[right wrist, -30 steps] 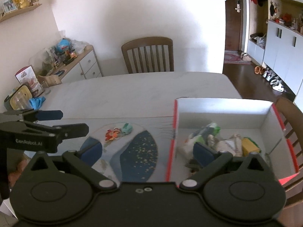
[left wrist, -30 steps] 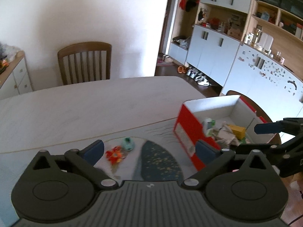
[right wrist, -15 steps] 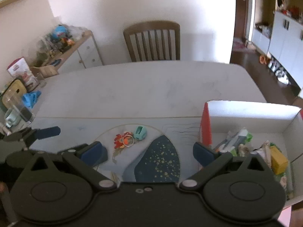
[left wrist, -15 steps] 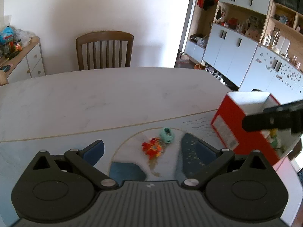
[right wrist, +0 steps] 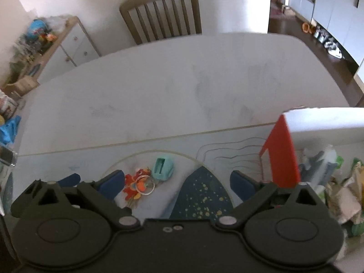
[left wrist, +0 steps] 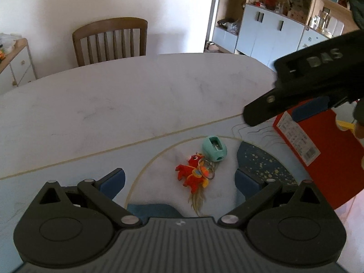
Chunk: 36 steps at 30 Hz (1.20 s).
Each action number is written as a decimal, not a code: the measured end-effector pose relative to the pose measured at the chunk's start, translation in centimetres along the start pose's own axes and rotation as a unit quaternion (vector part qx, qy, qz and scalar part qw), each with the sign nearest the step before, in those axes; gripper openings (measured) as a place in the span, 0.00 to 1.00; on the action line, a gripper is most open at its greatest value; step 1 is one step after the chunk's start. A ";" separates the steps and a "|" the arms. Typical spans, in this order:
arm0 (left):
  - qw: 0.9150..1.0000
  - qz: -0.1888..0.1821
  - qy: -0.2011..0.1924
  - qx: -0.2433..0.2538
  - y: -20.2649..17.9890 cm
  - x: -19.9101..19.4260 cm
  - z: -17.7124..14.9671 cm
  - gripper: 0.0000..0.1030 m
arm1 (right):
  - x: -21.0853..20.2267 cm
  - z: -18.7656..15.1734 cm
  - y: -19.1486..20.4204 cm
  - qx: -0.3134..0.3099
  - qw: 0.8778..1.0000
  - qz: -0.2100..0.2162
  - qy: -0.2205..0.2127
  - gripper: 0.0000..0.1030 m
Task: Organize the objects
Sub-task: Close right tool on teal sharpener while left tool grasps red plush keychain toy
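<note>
Keychain [left wrist: 195,175], a red and orange figure with a metal ring and a pale tassel, is lying on the patterned mat [left wrist: 261,163] spread over the desk [left wrist: 136,95], and the teal pencil sharpener [left wrist: 214,148] is sitting just beside it, touching or nearly touching the ring. Both are resting inside the pale circle printed on the mat, between the blue pads of the left claw [left wrist: 179,178], whose fingers are standing wide apart with nothing between them.

Off to the right, the red box [right wrist: 282,157] with its white inner walls is standing on the mat, well apart from the two small things. Inside it a jumble is showing in the right wrist view: a white and green bottle or tube [right wrist: 325,161], crumpled paper or wrappers [right wrist: 348,193], and some green scraps; the rest is too blurred to name. In the left wrist view a bit of something yellow is peeking over the box's edge.

The right claw [right wrist: 177,179] is hovering low over the mat, fingers spread wide and gripping nothing, its left pad close to the keychain and its right pad near the box's red wall. From the left wrist view its black body is reaching in from the upper right, above the box's corner. A wooden chair [left wrist: 110,41] is standing at the desk's far side.
</note>
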<state>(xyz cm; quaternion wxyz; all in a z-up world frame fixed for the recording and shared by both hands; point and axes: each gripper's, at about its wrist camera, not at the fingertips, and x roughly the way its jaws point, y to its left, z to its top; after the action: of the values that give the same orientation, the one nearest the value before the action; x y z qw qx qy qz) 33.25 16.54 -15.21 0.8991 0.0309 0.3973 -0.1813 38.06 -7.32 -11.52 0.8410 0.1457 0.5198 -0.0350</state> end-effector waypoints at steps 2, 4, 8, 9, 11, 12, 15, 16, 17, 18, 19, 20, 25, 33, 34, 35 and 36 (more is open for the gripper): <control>1.000 -0.005 -0.001 0.005 0.0 0.6 -0.1 1.00 | 1.2 0.3 0.2 0.002 1.000 -0.004 0.013 0.94; 1.000 -0.006 -0.001 0.011 0.1 1.3 -0.1 1.00 | 2.2 0.6 0.6 0.002 1.000 -0.006 0.024 0.93; 1.000 -0.012 0.000 0.020 -0.1 2.6 -0.3 1.00 | 3.9 1.0 1.2 -0.004 0.999 -0.015 0.041 0.91; 1.000 -0.011 0.000 0.022 -0.2 2.9 -0.3 1.00 | 4.1 1.2 1.2 -0.004 0.999 -0.016 0.045 0.90; 1.000 -0.009 0.001 0.028 -0.4 3.4 -0.5 1.00 | 4.6 1.1 1.3 -0.003 0.999 -0.018 0.050 0.89; 1.000 -0.008 0.001 0.030 -0.5 3.6 -0.6 0.99 | 4.8 1.1 1.4 -0.002 0.999 -0.019 0.051 0.89; 0.999 0.001 -0.004 0.040 -1.0 4.0 -0.9 0.99 | 5.2 1.2 1.5 0.000 0.998 -0.018 0.056 0.83; 0.999 0.002 -0.006 0.043 -1.0 4.0 -1.0 0.99 | 5.3 1.2 1.5 0.001 0.998 -0.017 0.059 0.82; 0.999 0.004 -0.008 0.046 -1.1 4.1 -1.1 0.98 | 5.4 1.1 1.6 0.002 0.998 -0.017 0.060 0.80; 0.999 0.005 -0.010 0.048 -1.2 4.2 -1.2 0.97 | 5.5 1.0 1.6 0.003 0.998 -0.016 0.060 0.79; 0.999 0.005 -0.011 0.049 -1.3 4.2 -1.2 0.93 | 5.5 0.9 1.7 0.004 0.998 -0.016 0.060 0.78; 0.999 0.004 -0.011 0.051 -1.4 4.3 -1.3 0.90 | 5.5 1.0 1.7 0.004 0.998 -0.018 0.060 0.75; 0.999 0.010 -0.011 0.052 -1.5 4.4 -1.4 0.79 | 5.6 1.0 1.9 0.006 0.998 -0.015 0.064 0.69; 0.998 0.003 -0.010 0.062 -2.2 3.9 -1.3 0.53 | 5.9 1.0 1.3 0.018 0.997 -0.002 0.070 0.48; 0.998 0.003 -0.010 0.063 -2.2 3.9 -1.2 0.48 | 5.8 0.9 1.3 0.020 0.997 0.000 0.070 0.46; 0.998 0.003 -0.010 0.064 -2.3 3.8 -1.3 0.42 | 5.8 1.0 1.1 0.021 0.997 0.003 0.071 0.39; 0.998 0.005 -0.010 0.066 -2.4 3.8 -1.2 0.40 | 5.8 1.0 1.1 0.024 0.997 0.005 0.071 0.33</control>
<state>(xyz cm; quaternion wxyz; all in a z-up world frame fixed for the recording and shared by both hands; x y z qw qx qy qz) 33.98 13.43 -18.60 0.9000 0.0902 0.3755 -0.2024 41.81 -6.01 -16.02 0.7985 0.1700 0.5765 -0.0329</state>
